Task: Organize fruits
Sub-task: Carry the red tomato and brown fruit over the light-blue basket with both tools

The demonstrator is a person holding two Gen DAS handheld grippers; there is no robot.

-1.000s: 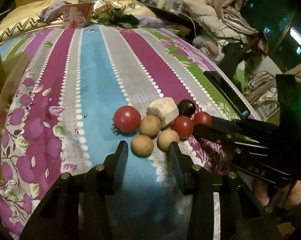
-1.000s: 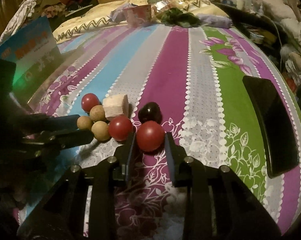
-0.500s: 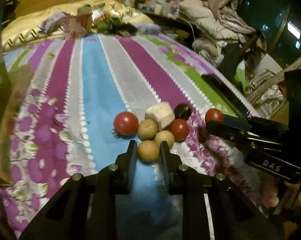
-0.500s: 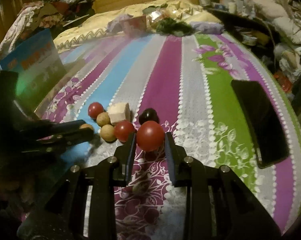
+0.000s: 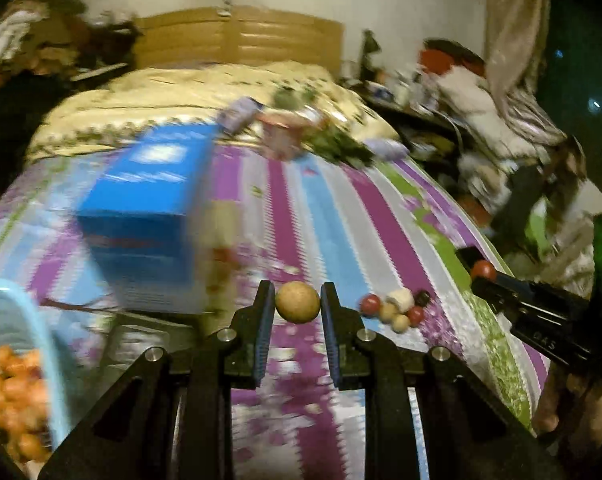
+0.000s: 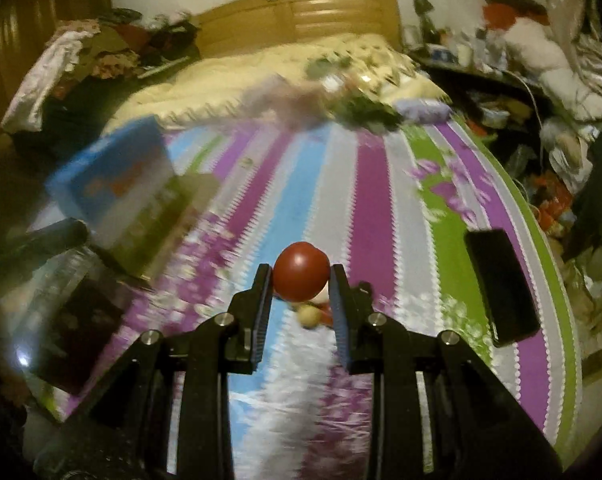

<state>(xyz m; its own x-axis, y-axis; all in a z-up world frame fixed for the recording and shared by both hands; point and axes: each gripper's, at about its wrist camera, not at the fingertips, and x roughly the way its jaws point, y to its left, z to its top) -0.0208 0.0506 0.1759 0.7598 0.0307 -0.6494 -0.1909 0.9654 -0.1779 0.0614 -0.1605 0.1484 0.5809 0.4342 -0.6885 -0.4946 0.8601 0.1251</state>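
Lifted tan fruit [image 5: 297,302]; light-blue basket [image 5: 33,320] holds orange fruit [image 5: 15,396].

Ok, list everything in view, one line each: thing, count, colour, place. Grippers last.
round tan fruit: one, tan, between the left gripper's pads
round red tomato: one, red, between the right gripper's pads
small fruit pile: about six pieces, red, tan, pale, dark, on the striped bedspread
cardboard box: one, blue, on the bed's left side
plastic basket: one, light blue, lower left, holding orange fruits
flat phone: one, black, right edge
left gripper: black, shut
right gripper: black, shut
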